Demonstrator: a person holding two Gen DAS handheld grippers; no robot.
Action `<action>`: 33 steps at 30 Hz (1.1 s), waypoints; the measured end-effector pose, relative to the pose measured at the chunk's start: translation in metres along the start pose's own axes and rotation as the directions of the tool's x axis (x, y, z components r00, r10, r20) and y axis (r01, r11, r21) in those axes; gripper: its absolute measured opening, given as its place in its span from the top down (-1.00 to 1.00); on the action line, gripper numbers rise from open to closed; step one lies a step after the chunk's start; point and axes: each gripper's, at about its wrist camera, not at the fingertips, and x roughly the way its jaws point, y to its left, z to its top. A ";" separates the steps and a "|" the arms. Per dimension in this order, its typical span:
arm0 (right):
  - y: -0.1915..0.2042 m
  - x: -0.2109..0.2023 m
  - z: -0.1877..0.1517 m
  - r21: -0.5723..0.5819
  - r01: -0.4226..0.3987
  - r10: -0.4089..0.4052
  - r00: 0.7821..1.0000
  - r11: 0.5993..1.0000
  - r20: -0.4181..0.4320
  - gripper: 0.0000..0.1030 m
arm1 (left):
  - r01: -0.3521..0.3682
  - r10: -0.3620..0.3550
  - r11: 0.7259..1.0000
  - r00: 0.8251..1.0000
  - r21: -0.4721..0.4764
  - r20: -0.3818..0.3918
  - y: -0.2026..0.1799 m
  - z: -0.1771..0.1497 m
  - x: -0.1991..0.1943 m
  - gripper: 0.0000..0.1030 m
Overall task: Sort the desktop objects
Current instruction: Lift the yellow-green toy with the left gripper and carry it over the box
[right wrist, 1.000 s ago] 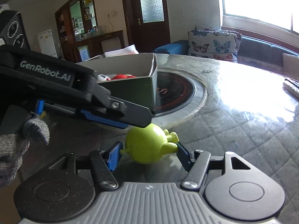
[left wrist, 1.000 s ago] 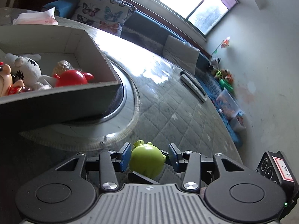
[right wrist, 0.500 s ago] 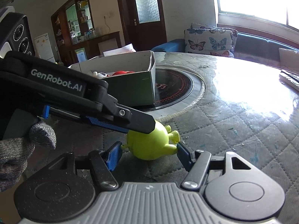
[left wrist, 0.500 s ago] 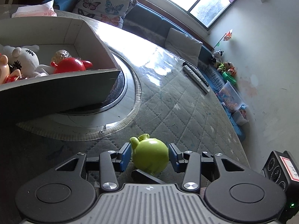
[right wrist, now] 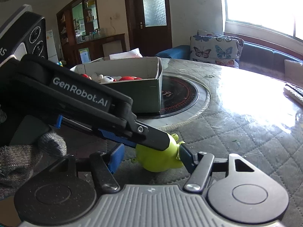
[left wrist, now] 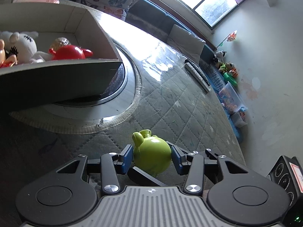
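A green pig toy point(left wrist: 152, 156) lies on the quilted table cover. My left gripper point(left wrist: 152, 158) has closed its blue pads on both sides of the toy. In the right wrist view the toy point(right wrist: 161, 160) sits between my right gripper's point(right wrist: 151, 157) fingers, which stand wide; the right pad touches it, the left pad stands clear. The left gripper's arm crosses over the toy there. A cardboard box point(left wrist: 62, 75) holds a red toy point(left wrist: 70, 53) and a white plush point(left wrist: 24, 45); it also shows in the right wrist view point(right wrist: 132, 92).
The box rests on a round inset cooktop point(right wrist: 181, 98) in the table. Remote controls point(left wrist: 197, 75) lie near the far edge. A tissue pack point(right wrist: 126, 54) sits behind the box. A sofa with butterfly cushions point(right wrist: 214, 49) stands beyond the table.
The left gripper's pads have stayed on the green pig while both grippers shifted slightly; the box looks farther off in the right wrist view. The right gripper stays open.
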 end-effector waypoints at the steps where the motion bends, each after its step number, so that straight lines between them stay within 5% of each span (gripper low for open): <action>1: 0.001 -0.001 0.000 -0.003 0.001 -0.001 1.000 1.000 0.000 -0.22 | 0.003 -0.003 1.000 1.000 -0.003 0.004 0.001 -0.001 0.000 0.08; 7: 0.002 -0.003 0.001 -0.011 0.020 -0.020 1.000 1.000 -0.004 -0.01 | 0.002 -0.002 1.000 1.000 0.003 0.018 0.000 -0.004 -0.002 0.09; 20: 0.023 -0.010 0.017 -0.092 0.010 -0.007 0.999 0.996 0.036 0.00 | 0.013 -0.012 1.000 0.995 -0.010 0.094 0.004 -0.001 -0.034 0.09; 33: 0.068 0.024 0.093 -0.240 -0.058 0.099 0.982 0.969 0.162 0.01 | -0.060 0.067 0.998 0.956 -0.035 0.287 0.033 0.052 -0.099 0.09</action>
